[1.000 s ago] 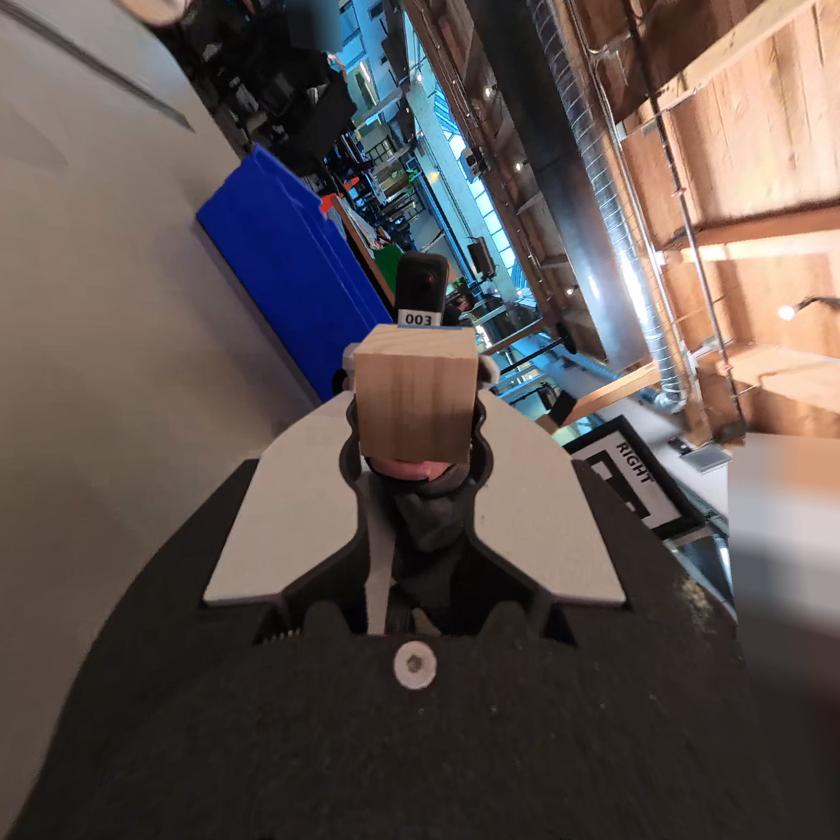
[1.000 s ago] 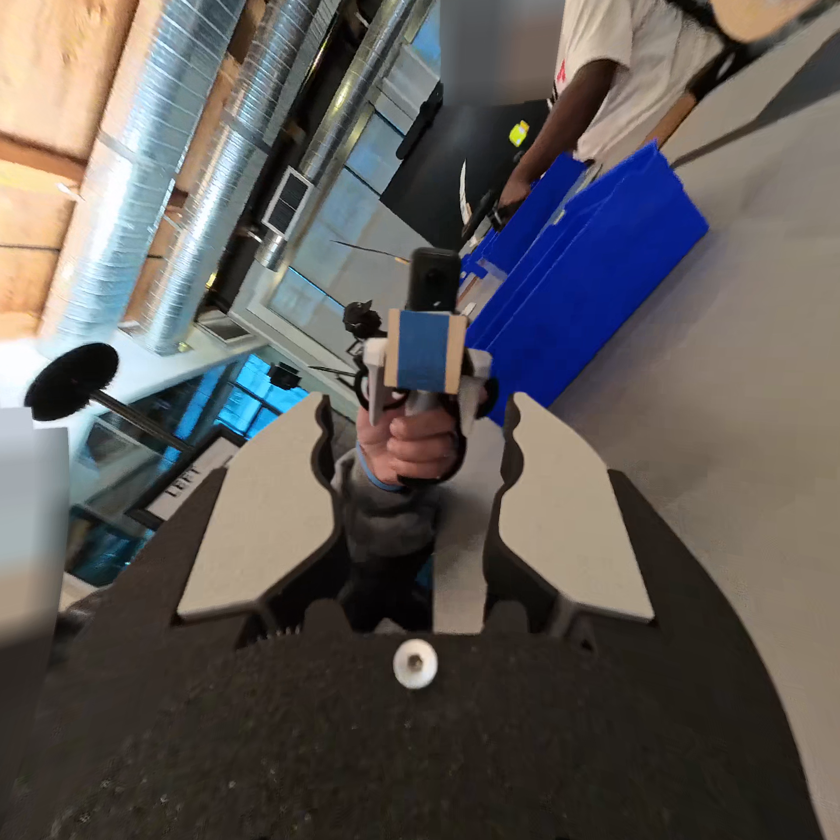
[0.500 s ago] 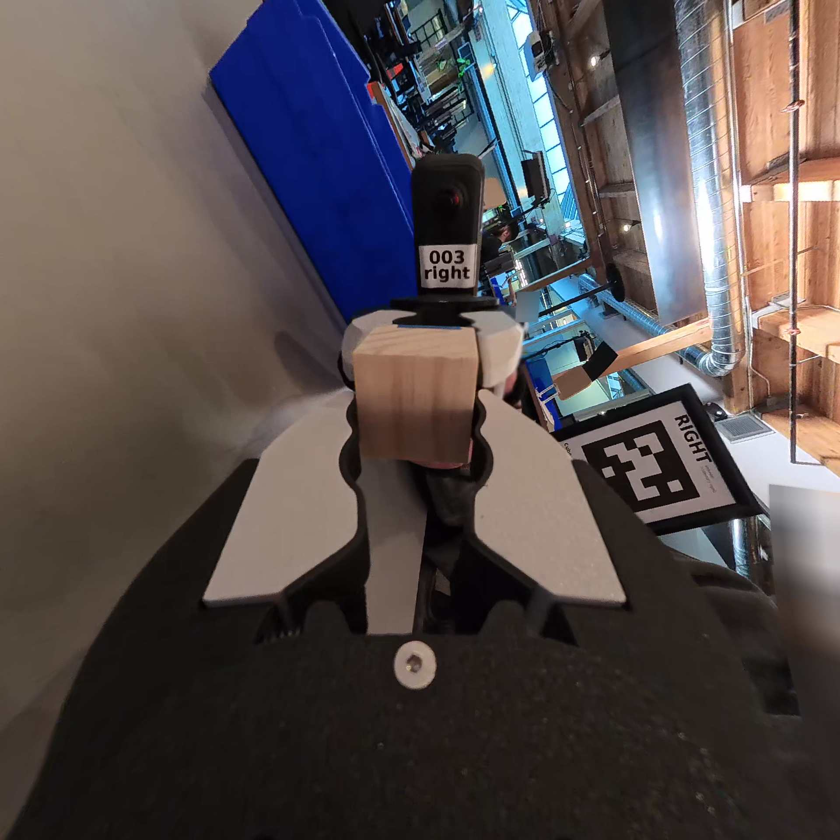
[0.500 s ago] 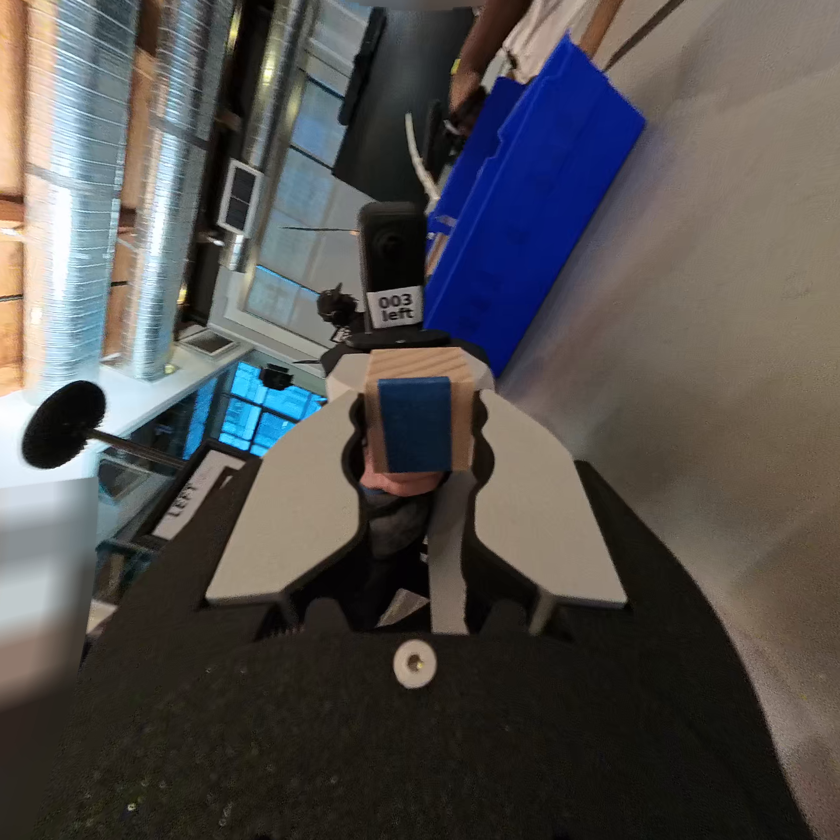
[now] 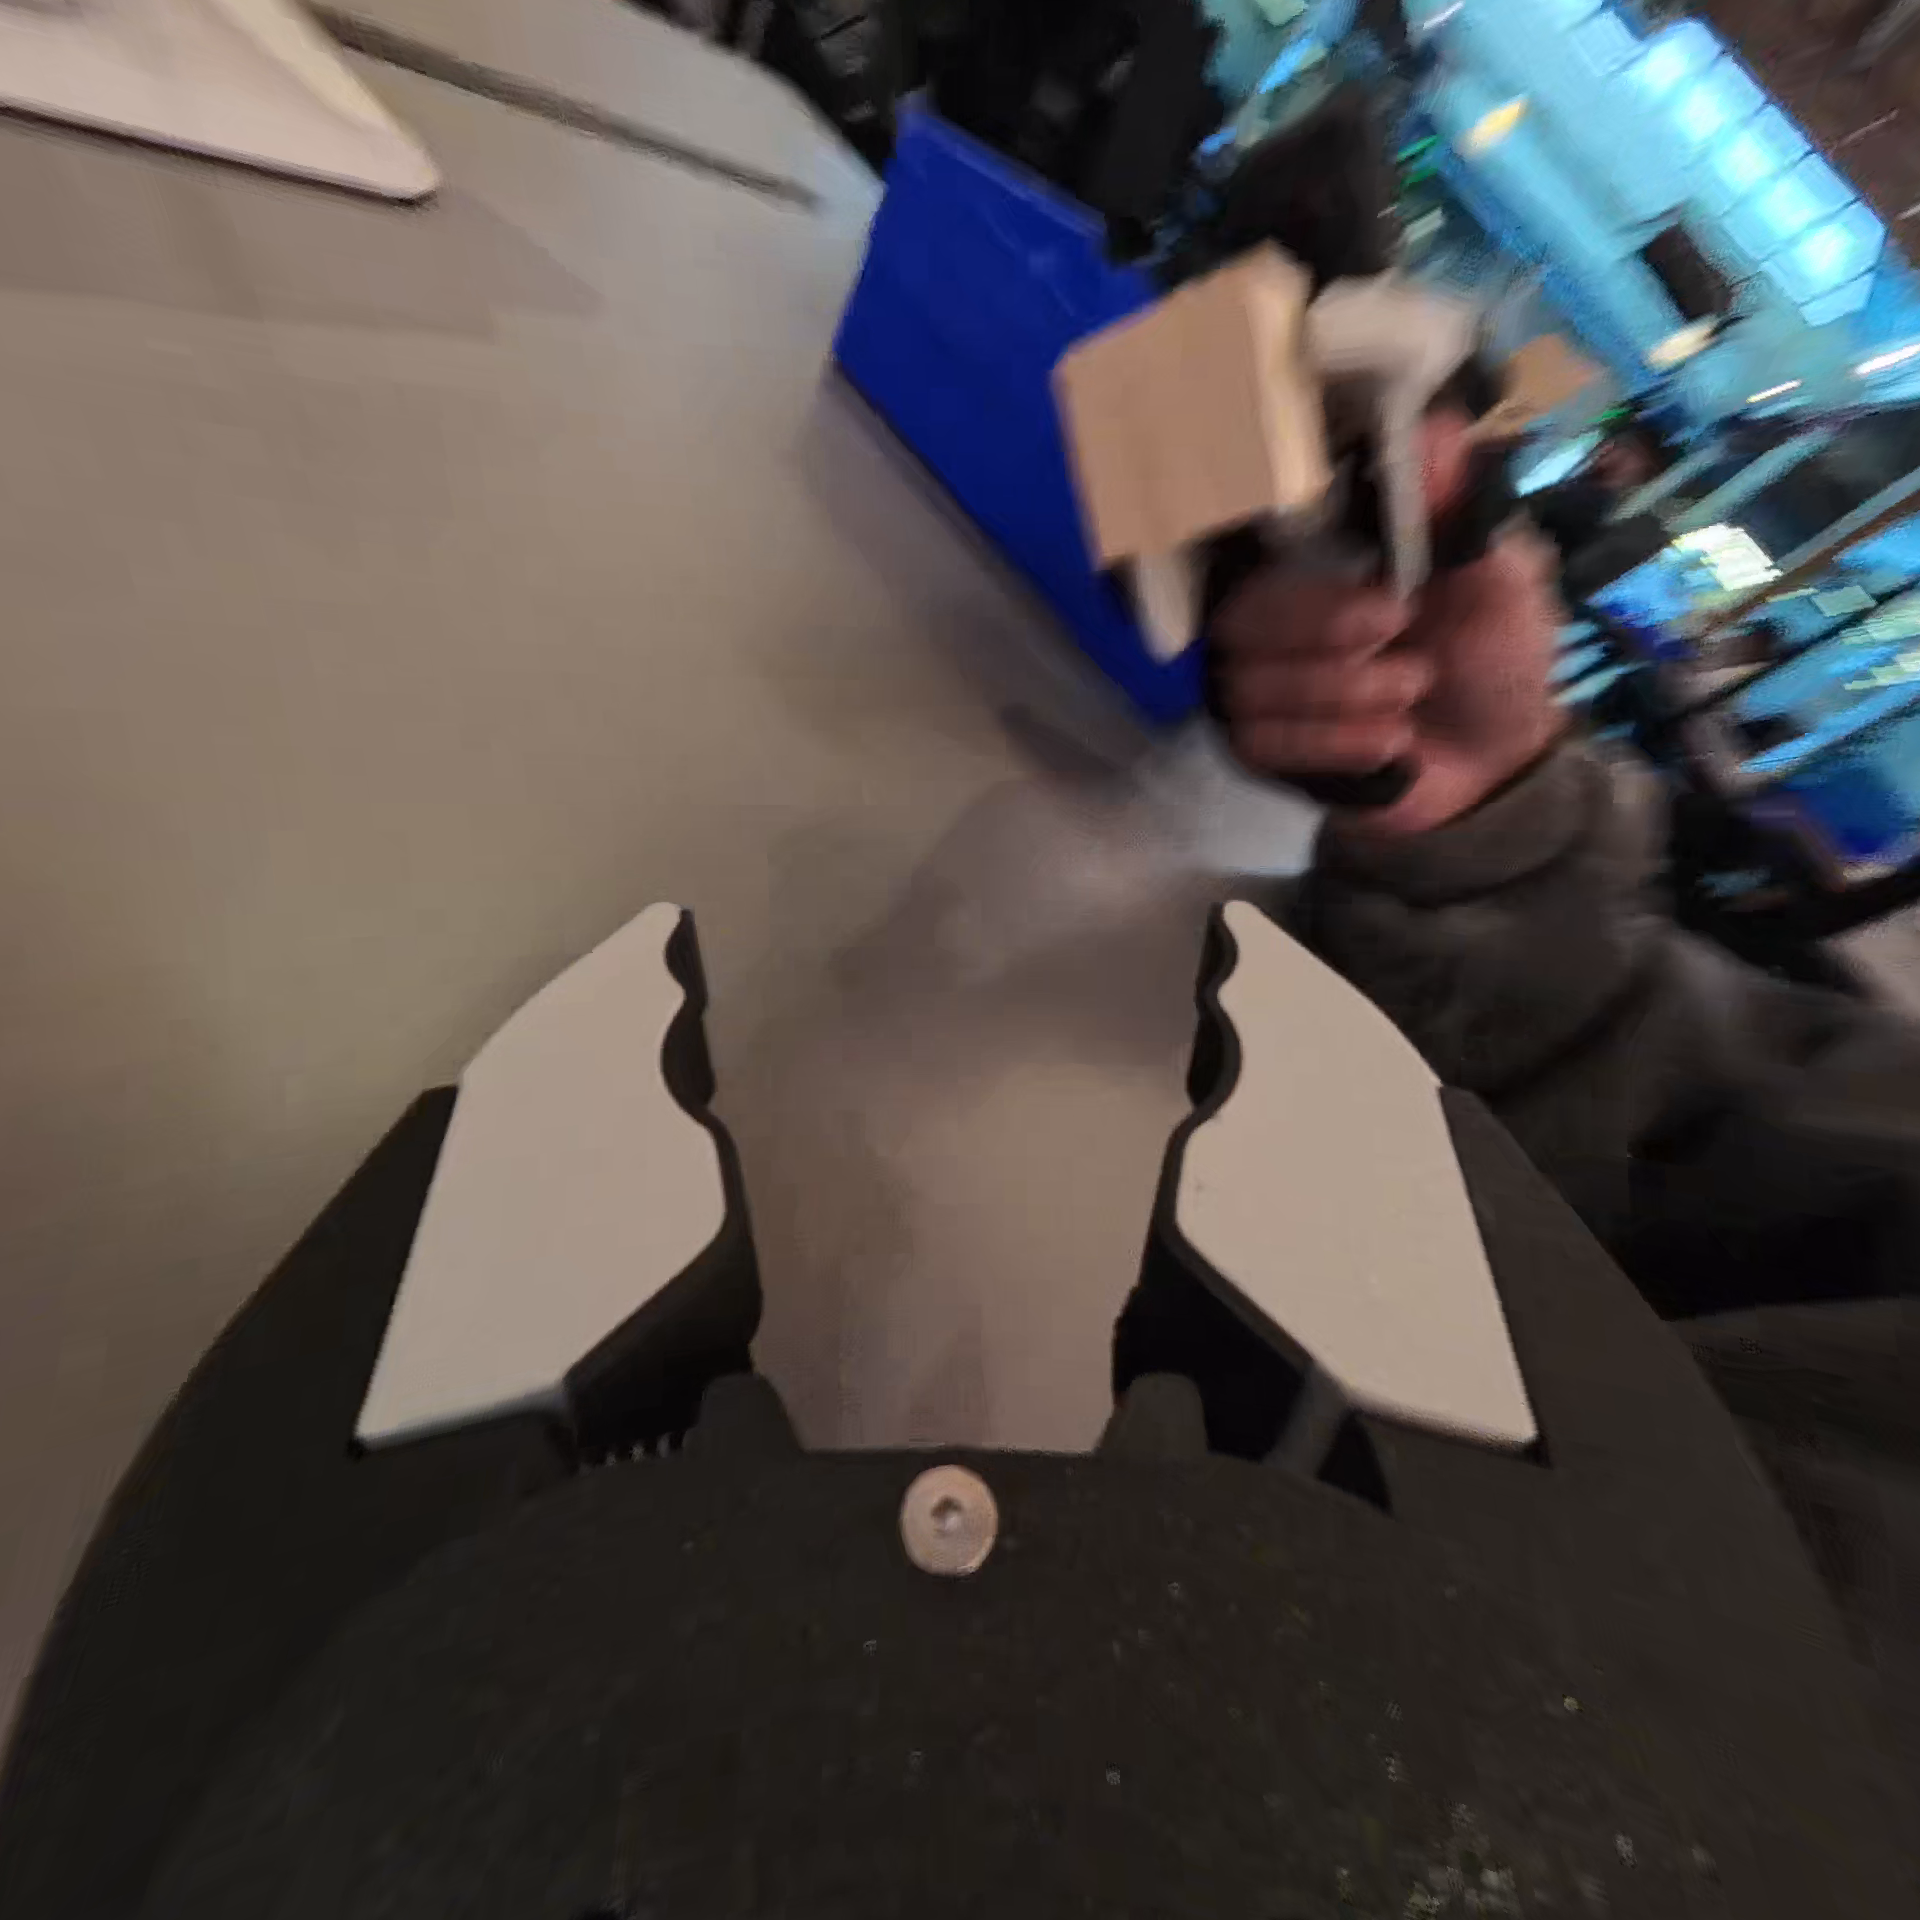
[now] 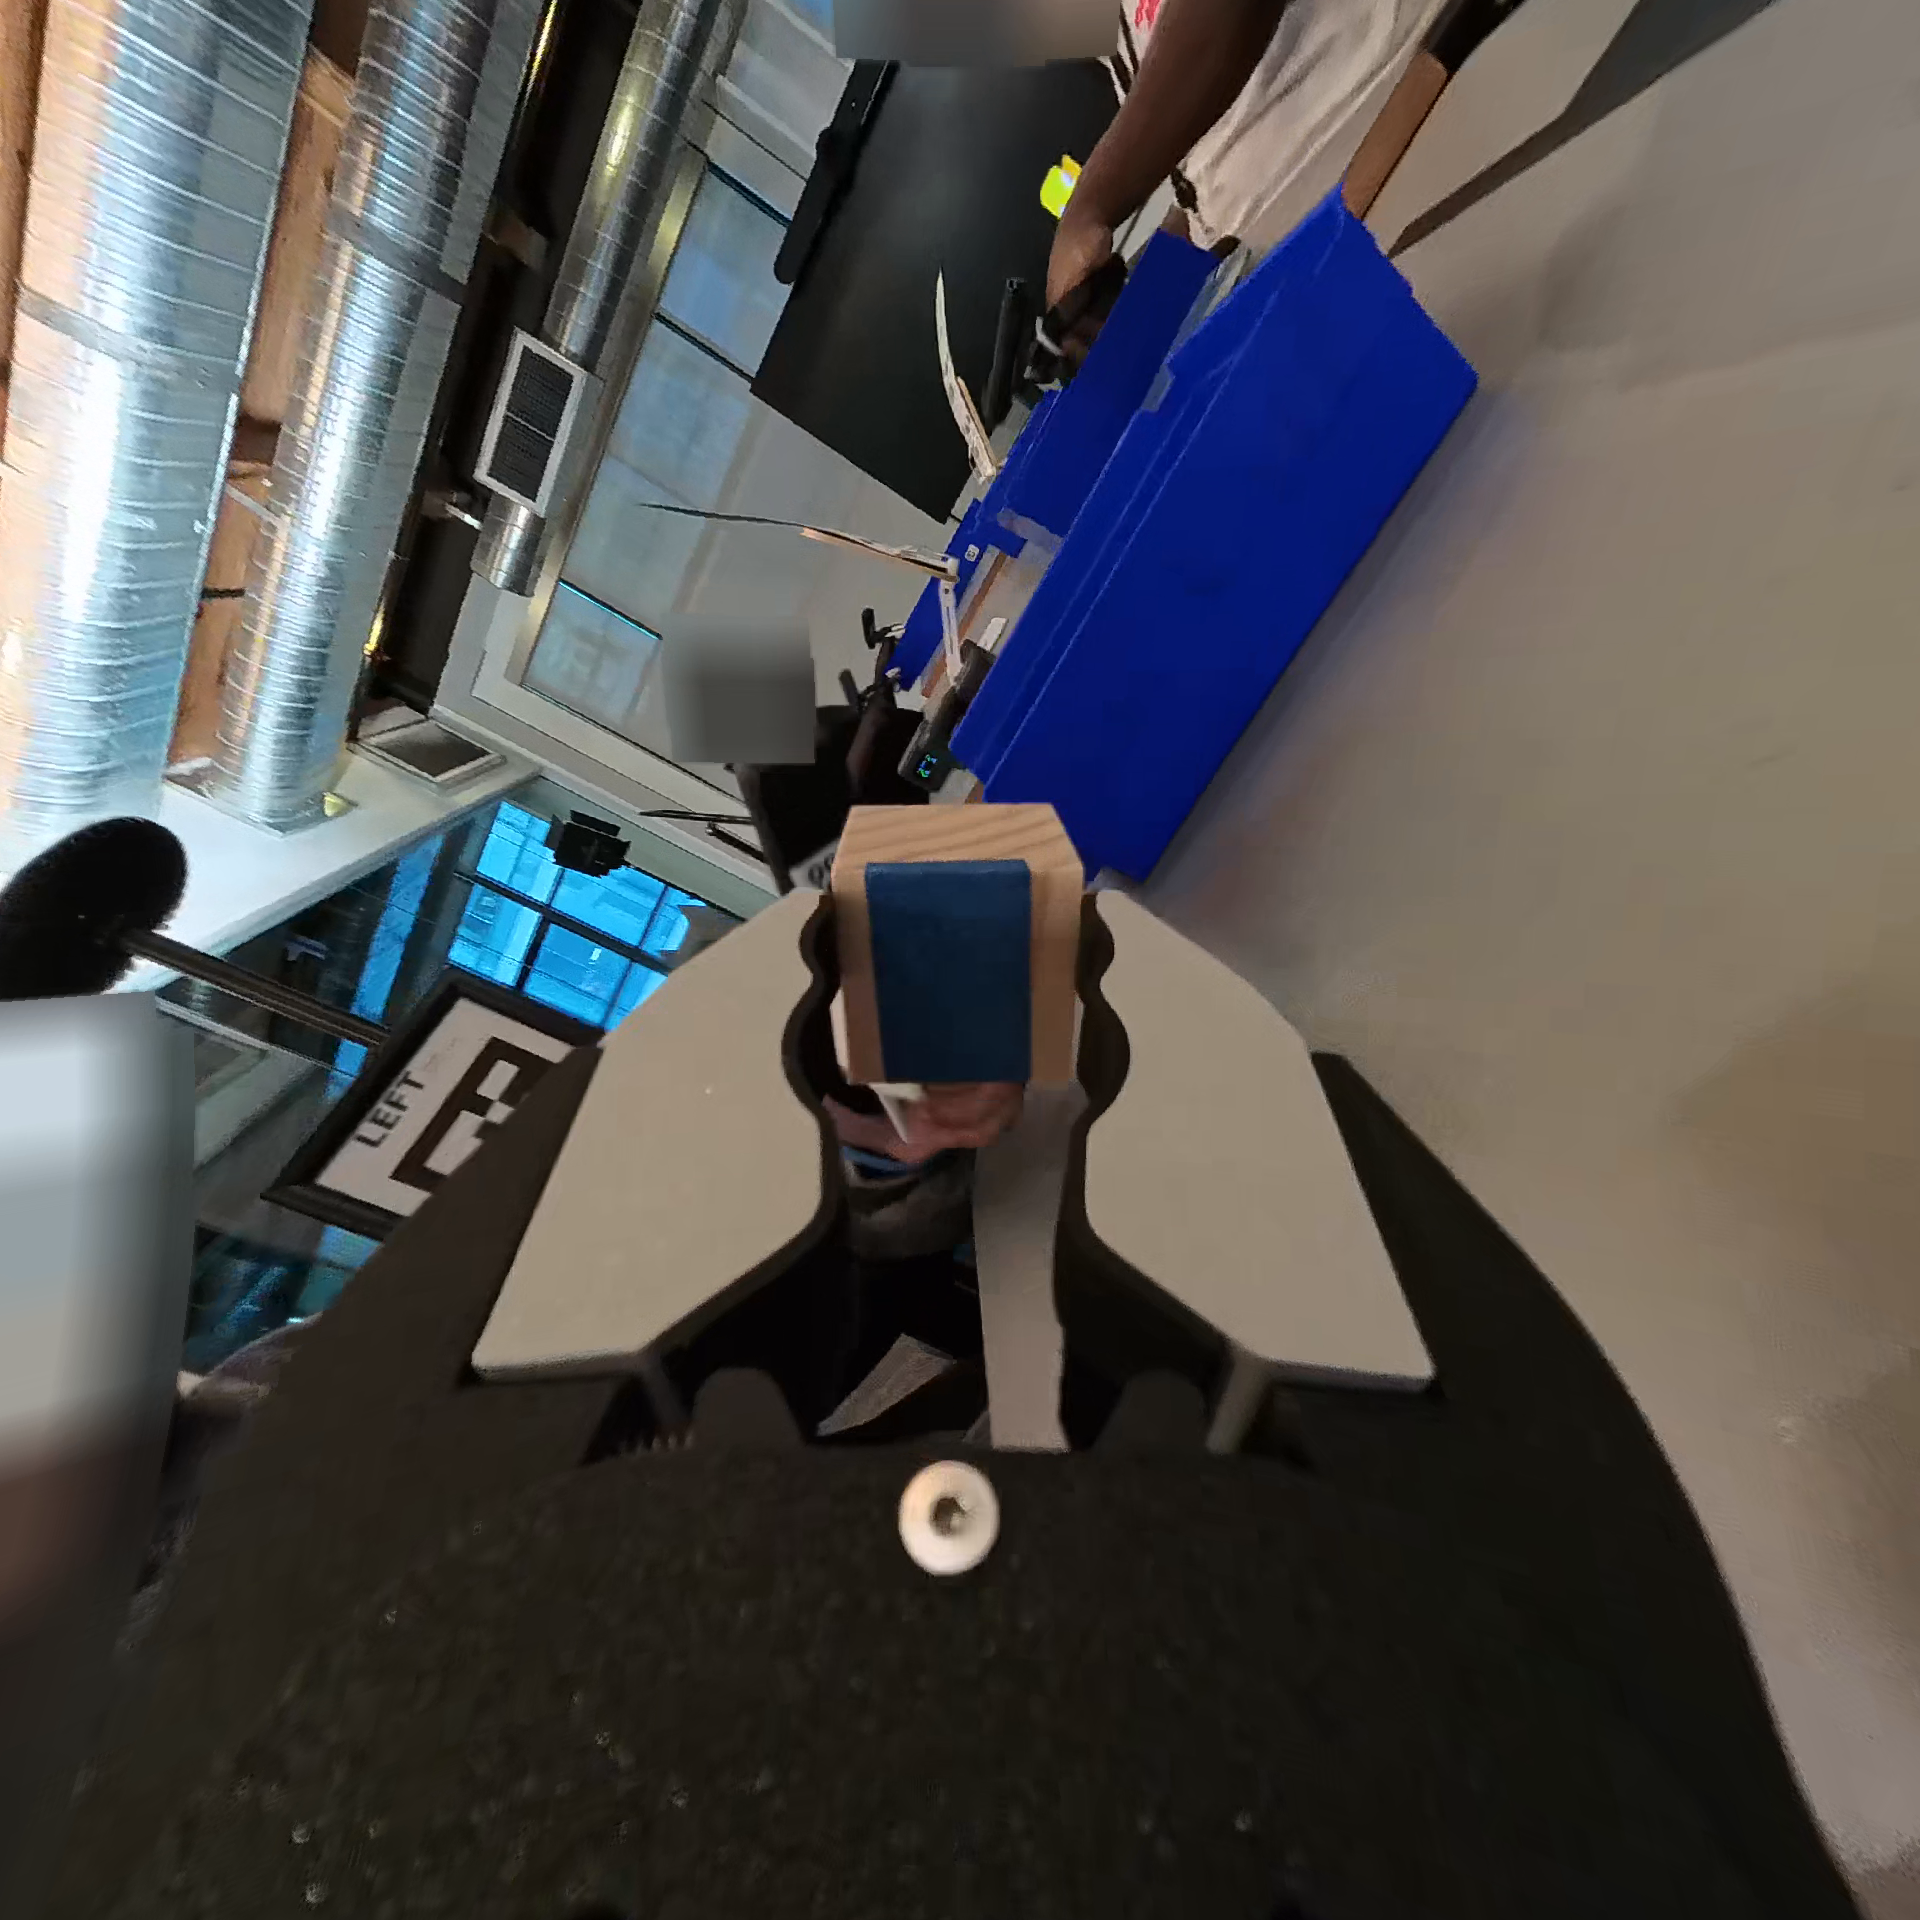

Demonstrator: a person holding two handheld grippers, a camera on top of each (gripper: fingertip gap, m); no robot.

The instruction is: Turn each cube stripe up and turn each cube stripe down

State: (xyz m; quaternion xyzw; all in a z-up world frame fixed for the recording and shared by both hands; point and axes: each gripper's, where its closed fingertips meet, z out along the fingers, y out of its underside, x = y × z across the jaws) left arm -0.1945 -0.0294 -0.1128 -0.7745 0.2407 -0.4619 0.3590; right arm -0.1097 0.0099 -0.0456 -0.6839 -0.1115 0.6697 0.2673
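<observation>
The left gripper (image 5: 951,940) has its two grey-faced fingers (image 5: 561,1174) spread wide apart with nothing between them; only the grey tabletop (image 5: 312,675) shows in the gap. The right gripper (image 6: 956,940) is clamped on the pale wooden cube with a blue stripe (image 6: 951,956), held at its fingertips above the table, its striped face turned toward the right wrist camera. In the left wrist view, which is motion-blurred, the same cube appears up and to the right, showing plain wood faces, gripped by the right tool, whose handle a hand (image 5: 1340,675) in a dark grey sleeve holds. A blue plastic bin (image 6: 1226,561) stands on the table behind.
</observation>
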